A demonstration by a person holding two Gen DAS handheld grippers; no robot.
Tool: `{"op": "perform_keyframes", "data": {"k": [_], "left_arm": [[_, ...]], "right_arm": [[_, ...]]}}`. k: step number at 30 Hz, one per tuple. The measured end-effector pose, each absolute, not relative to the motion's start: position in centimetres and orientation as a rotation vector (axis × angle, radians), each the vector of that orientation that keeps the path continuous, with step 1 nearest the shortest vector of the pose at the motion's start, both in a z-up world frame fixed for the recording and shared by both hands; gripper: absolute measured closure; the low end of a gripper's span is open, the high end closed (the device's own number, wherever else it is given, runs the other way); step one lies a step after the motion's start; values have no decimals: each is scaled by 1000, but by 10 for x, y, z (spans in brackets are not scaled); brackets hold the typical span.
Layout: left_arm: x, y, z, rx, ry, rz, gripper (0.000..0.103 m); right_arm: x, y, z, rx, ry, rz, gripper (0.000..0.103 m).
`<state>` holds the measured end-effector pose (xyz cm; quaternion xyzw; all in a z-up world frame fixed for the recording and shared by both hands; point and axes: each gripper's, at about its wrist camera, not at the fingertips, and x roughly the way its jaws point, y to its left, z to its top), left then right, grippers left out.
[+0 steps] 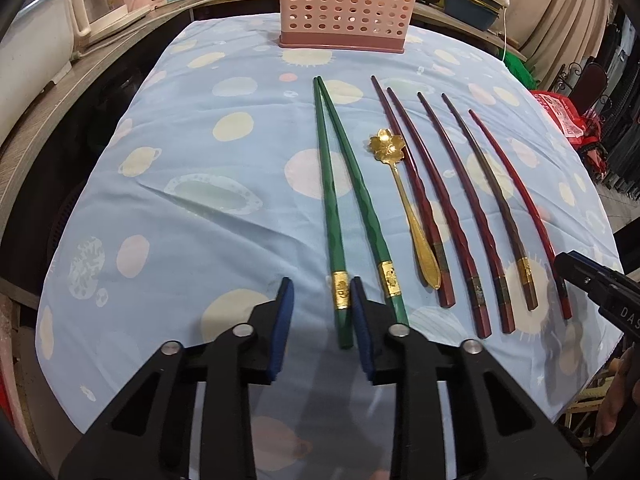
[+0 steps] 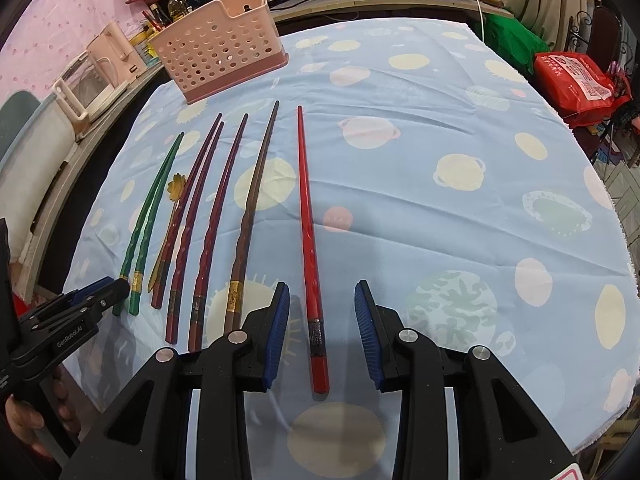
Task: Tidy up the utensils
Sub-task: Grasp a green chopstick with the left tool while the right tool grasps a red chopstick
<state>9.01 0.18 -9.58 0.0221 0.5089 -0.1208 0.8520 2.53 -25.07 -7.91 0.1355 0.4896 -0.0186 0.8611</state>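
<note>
Blue-padded, both claws gape empty: the right claw (image 2: 322,312) straddles the bright red plastic chopstick (image 2: 308,236), the left claw (image 1: 322,308) beside two green chopsticks (image 1: 340,200).

"GenRobot.AI" on left tongs (image 2: 102,294); "DAS" on right tongs (image 1: 568,270).

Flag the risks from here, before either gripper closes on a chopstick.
1. The bright red chopstick lies flat between the open right gripper fingers; a thin stick could slip or pivot.
2. The two green chopsticks touch at their tips, so the left gripper may drag both.
3. The gold flower-shaped spoon lies against a dark red chopstick; easy to nudge.
</note>
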Motion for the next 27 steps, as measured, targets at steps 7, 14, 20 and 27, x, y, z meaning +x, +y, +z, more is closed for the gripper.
{"op": "perform_keyframes", "data": {"k": [7,14,20,27], "left_arm": [[88,0,-96,39,1074,-268,95],[86,0,-96,32,1078,-270,96],[83,1,-96,23,1080,-272,96],[74,6,-94,-8,1090,-279,96]], "right_arm": [[20,-244,-82,248,1033,-31,73],[11,-244,-84,235,1034,-29,82],[8,-245,-85,236,1034,-31,95],[1,-244,-81,238,1022,-24,96]]}}
